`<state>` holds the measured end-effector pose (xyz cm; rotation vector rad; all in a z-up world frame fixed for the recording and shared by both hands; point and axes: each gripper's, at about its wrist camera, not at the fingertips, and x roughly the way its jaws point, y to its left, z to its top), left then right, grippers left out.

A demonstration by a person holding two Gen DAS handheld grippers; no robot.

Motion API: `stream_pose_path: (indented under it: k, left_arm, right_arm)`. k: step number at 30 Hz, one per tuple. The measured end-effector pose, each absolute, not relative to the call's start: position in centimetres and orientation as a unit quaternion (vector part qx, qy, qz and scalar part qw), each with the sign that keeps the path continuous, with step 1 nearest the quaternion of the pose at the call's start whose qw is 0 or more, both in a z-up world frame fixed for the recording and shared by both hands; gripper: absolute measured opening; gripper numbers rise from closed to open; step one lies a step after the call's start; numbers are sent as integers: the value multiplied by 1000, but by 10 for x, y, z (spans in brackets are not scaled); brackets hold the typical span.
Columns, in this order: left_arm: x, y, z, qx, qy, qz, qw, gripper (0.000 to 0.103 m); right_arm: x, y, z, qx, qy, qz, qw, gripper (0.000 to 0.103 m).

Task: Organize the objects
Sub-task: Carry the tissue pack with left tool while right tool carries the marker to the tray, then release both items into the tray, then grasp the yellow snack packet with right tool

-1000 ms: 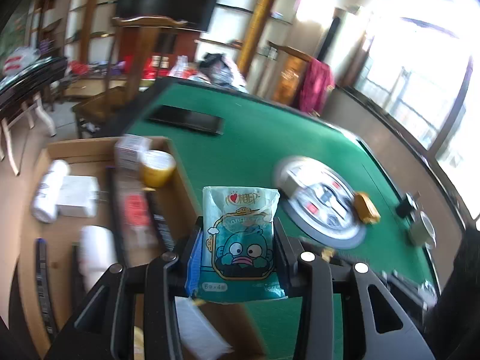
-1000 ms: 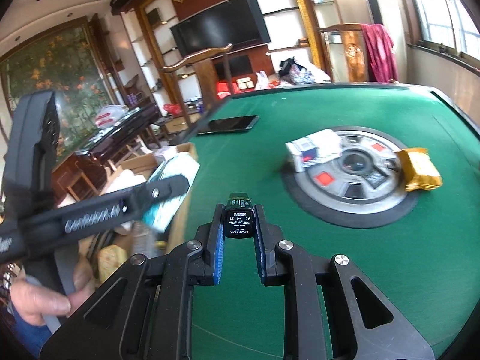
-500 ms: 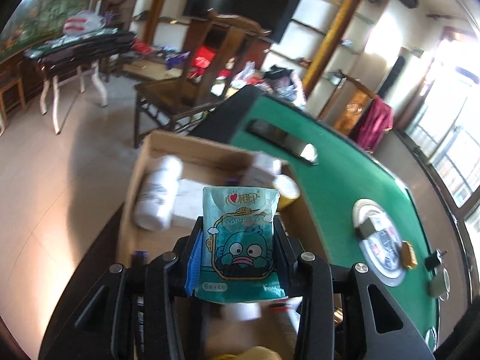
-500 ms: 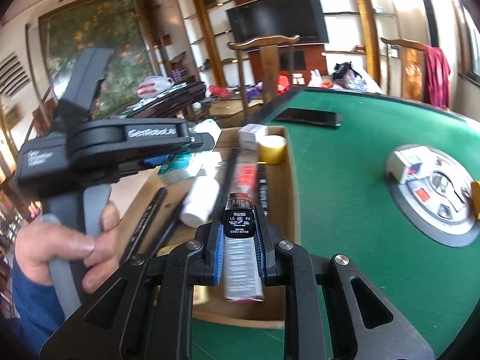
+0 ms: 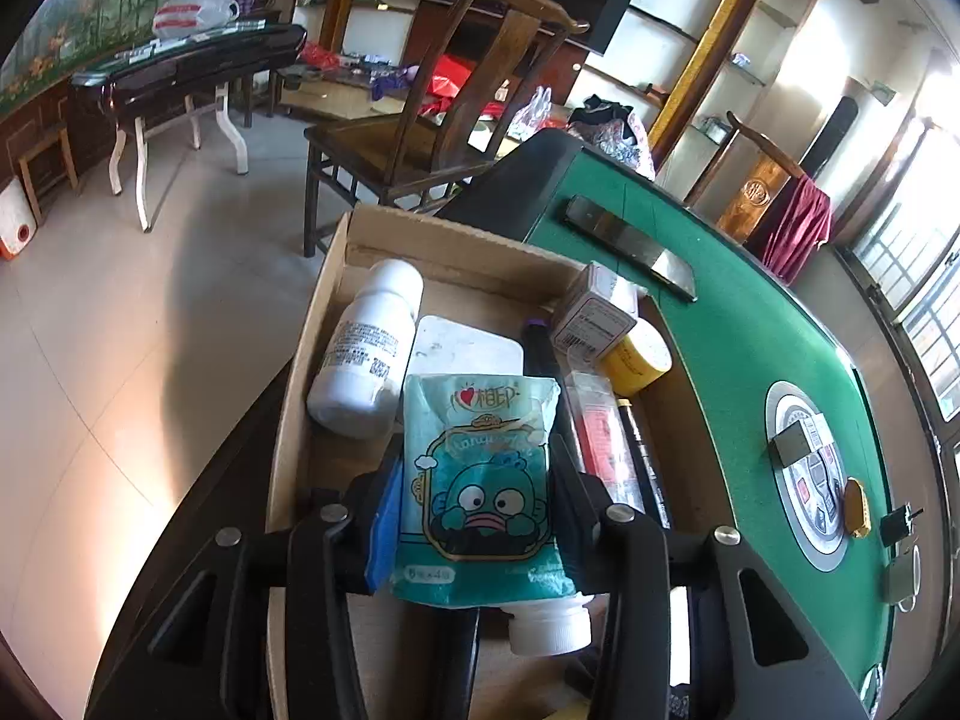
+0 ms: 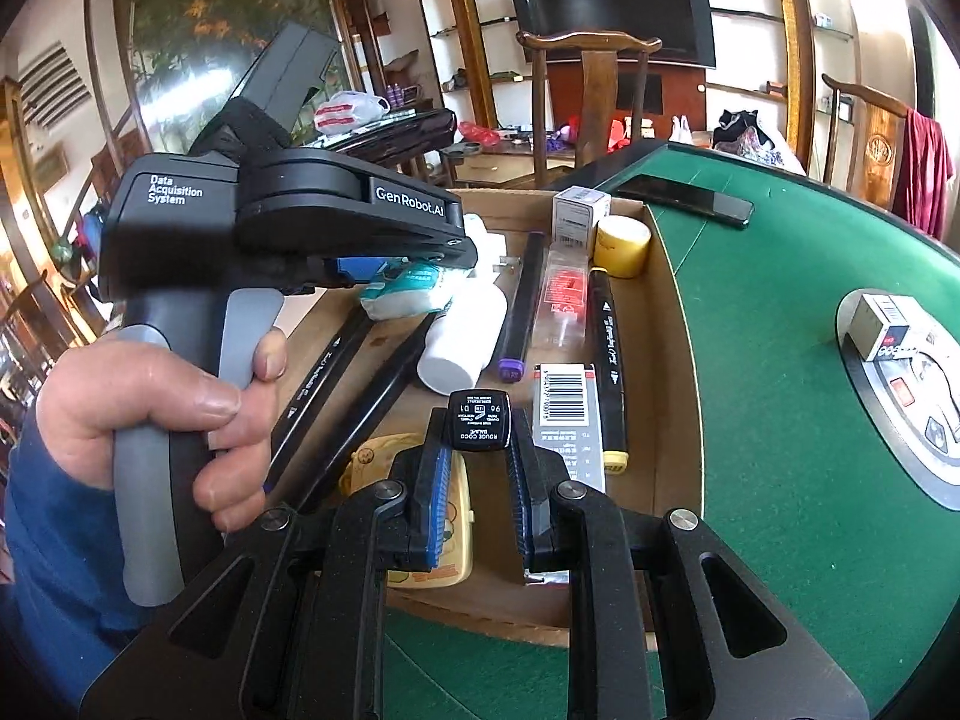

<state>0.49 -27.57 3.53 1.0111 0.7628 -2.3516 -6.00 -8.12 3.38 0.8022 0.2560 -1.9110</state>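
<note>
The left gripper (image 5: 477, 498), jaws opening, has the teal packet (image 5: 480, 480) between them above the cardboard box (image 5: 456, 252). The right gripper (image 6: 477, 474) pinches a small black lipstick case (image 6: 480, 421) over the box.

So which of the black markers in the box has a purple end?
The thick marker left of the clear red-labelled pack; the marker on that pack's right has a yellow end.

Two wrist fisheyes, both tipped down over one cardboard box
The left view looks steeply down into the cardboard box (image 5: 456, 252) from close above, the green desk (image 5: 750, 330) at its right; the right view faces the same box (image 6: 666, 324) from its near end, sharing the yellow tape roll (image 5: 636, 357) (image 6: 623, 245) and the television wall
</note>
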Motion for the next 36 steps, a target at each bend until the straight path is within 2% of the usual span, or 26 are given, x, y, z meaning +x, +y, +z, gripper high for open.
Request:
stream_pose_path:
  k: [13,18,28,31,33,36]
  left_arm:
    - [5,-282,31,371,305,-846,233,58]
    - [8,-282,38,343,323,-856,213,58]
    - [-2,-255,49,320,292,-887,161,58]
    - [-3,-251,51,315,283,-893,153,59]
    - [-3,-248,52,310,280,-897,147,59]
    - [-5,-239,54,306,267,-904,137,59]
  right_arm:
    - [-62,-80,27,369,116,-776,498,18]
    - [-54,-74,33,354,119,-780,502,18]
    - [-77,-47,44,354,54,-797,487,18]
    - [-88,-35,46,356,38,-805,473,25]
    - [-97,-28,47,357,26,-810,464,37]
    - [-109,-11,50,352,5,-823,445,43]
